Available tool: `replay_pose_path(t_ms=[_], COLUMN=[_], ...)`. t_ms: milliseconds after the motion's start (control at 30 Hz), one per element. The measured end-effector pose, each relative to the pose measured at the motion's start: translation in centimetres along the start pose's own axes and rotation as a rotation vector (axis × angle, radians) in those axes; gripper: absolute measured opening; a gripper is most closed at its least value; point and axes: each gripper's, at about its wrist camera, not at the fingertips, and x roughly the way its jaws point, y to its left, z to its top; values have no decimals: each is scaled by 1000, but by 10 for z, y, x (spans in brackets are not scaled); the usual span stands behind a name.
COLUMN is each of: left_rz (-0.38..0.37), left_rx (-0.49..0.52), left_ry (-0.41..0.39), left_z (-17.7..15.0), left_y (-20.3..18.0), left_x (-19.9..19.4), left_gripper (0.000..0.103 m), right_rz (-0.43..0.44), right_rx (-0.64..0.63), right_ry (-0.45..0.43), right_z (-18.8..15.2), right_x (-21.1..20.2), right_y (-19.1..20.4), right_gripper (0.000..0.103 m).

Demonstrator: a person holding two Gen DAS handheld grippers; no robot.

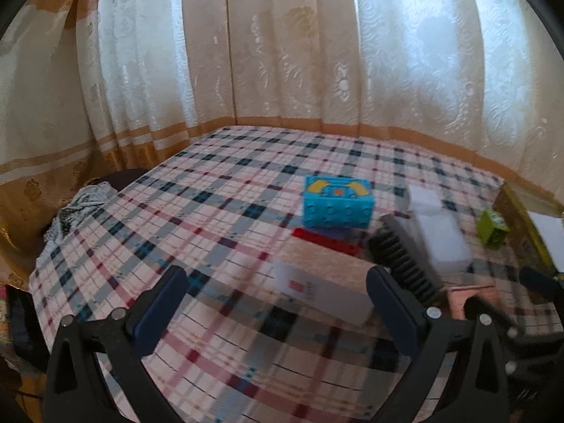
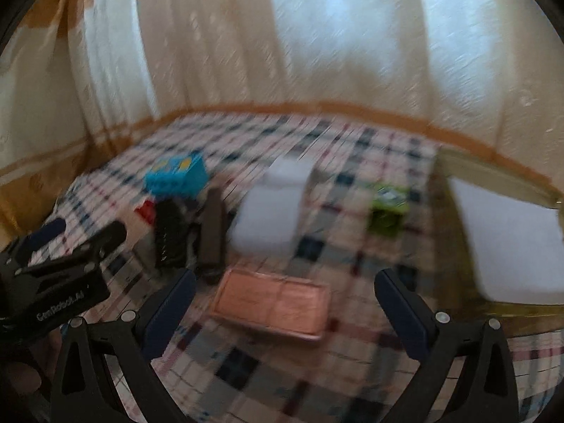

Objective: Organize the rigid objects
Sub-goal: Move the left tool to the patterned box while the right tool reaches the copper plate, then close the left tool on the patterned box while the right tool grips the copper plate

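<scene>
Both tongs hang wide open and empty above a plaid-covered table (image 1: 211,190): the left tongs (image 1: 276,294) face a long white carton (image 1: 317,287), the right tongs (image 2: 285,298) frame a flat pink tray (image 2: 275,303) lying just ahead of their tips. The loose rigid items lie clustered mid-table. A blue studded toy block (image 1: 336,204) sits on a red brick (image 1: 326,239); beside these lie a black comb-like piece (image 1: 405,261) and, in the right view, a dark bar (image 2: 211,232) next to it. Two white boxes (image 1: 437,232) lie end to end just right of them, and a small green cube (image 1: 491,227) stands near a gold-rimmed tray (image 1: 521,211) at the table's right edge.

Judging by the layout, that gold-rimmed tray may be the collecting place, though this is unclear. A clean pick likely means squaring the tongs across an item's narrow width and closing only once centred. Heavy blur in the right view hides fine detail. Crowding is the obstacle: the comb-like piece and bar lie close to the pink tray, and the two tongs work near each other. Cream curtains (image 1: 282,53) hang behind.
</scene>
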Motion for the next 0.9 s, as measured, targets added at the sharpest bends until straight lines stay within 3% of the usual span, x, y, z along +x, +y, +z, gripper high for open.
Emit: replay_pose_path(t_ms=[267,300,367,400,600,800,900], left_rz=[26,23,-2,-15,-87,-132,-119], left_rx=[-11,-7,2,11,102,105,113], left_ry=[33,33,33,34,36,67,132], left_z=[-1,-1,-2,-2,-3,11,14], left_y=[16,18,20,20,1,-14,-20], left_x=[7,7,7,7,3,22,41], left_gripper=[103,103,103,103,103,103,103], right_rz=[-5,-16,-38,-38,-15,13,8], right_rx=[-35,-40,-62,-69,-44,42,53], right_ry=[138,139,136,142,102,15,16], right_z=[2,1,0,0,-4,0,1], right_x=[34,34,32,32,16,-4,-2], right_y=[20,21,21,20,-1,-26,-29], right_gripper=[100,98,79,79,78,78,78])
